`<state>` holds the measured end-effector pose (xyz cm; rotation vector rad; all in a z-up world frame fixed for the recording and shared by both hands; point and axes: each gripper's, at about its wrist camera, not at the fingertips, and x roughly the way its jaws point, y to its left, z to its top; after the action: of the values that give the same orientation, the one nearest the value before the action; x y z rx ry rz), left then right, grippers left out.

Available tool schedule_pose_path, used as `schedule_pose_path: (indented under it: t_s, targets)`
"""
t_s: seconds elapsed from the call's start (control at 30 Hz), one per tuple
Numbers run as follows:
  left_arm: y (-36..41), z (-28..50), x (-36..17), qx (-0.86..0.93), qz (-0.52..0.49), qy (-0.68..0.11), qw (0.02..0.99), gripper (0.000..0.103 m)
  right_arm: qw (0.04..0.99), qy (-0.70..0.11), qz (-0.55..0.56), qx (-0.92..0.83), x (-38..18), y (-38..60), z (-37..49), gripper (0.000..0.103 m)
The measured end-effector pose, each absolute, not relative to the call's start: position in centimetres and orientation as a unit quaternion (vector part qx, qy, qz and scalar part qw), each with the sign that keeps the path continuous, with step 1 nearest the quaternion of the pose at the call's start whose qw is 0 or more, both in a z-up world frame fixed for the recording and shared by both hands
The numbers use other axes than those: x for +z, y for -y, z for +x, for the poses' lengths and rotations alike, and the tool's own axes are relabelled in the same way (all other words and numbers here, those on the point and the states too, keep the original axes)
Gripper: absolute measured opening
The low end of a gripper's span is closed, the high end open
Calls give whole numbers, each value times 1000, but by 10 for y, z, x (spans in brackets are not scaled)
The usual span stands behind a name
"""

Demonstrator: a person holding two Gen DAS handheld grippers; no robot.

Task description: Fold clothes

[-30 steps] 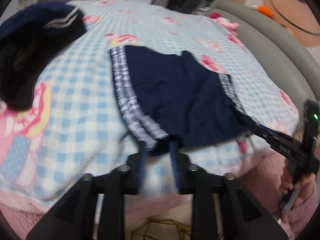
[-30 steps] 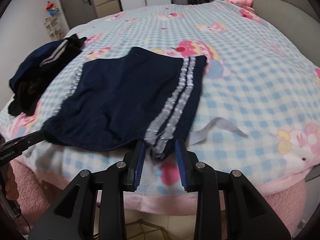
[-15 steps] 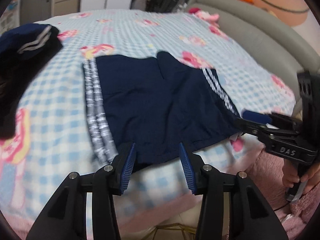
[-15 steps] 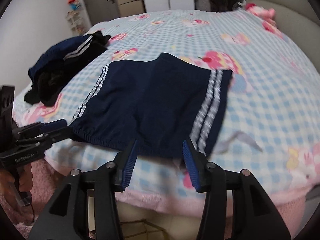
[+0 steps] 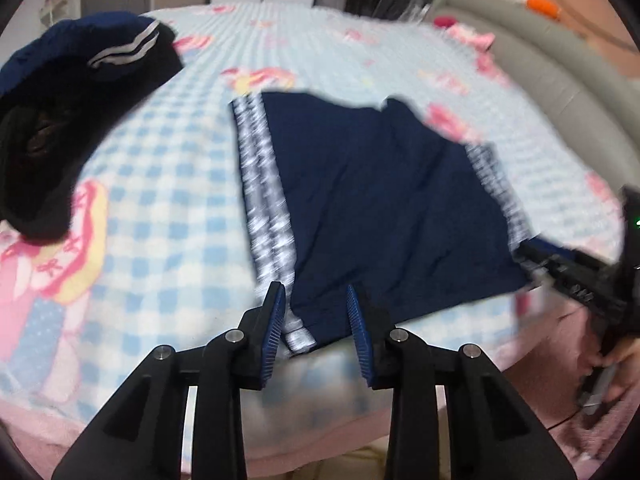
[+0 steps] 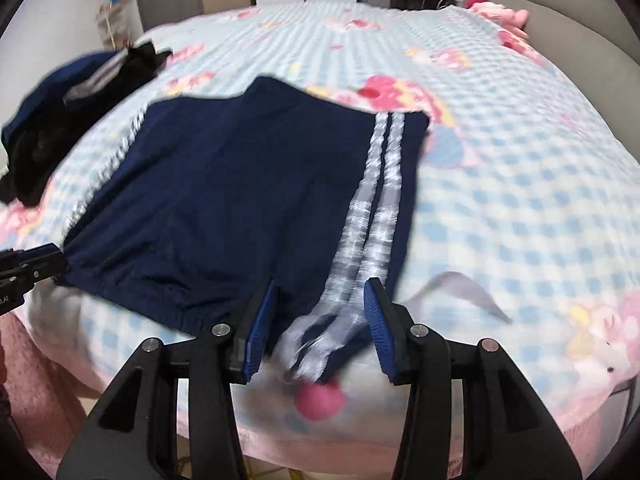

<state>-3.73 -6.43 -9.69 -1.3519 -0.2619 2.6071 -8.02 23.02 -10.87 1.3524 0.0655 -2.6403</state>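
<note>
- Left gripper [image 5: 316, 316] closing over the shorts [image 5: 384, 200] waistband corner, lower centre, pads not yet pressing: bite deep
- Right gripper [image 6: 320, 320] part open around its striped corner, gripping nothing: clamp before lifting

- The left gripper [image 5: 316, 322] points forward and downward, its blue-padded fingers [image 5: 274, 328] apart with a gap between them; the jaws are closing.
- The right gripper [image 6: 318, 324] tilts down the same way, its fingers [image 6: 378, 322] spread apart.
- In the left wrist view a hand [image 5: 618, 364] at the right edge grips the right gripper's handle.
</note>
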Motion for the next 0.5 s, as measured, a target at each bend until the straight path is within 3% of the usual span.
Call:
schedule_pose_path:
  t_s: [0.17, 0.3, 0.5]
  targets:
    - [52, -35, -101, 875, -460, 79, 125, 38, 116, 8, 458, -881, -109, -236, -71, 48]
    - [36, -33, -108, 875, -468, 44, 115, 38, 67, 3, 488, -870, -128, -239, -73, 48]
    - [-4, -38, -74, 888, -423, -4, 182, 37, 21, 76, 458, -885, -108, -269, -72, 48]
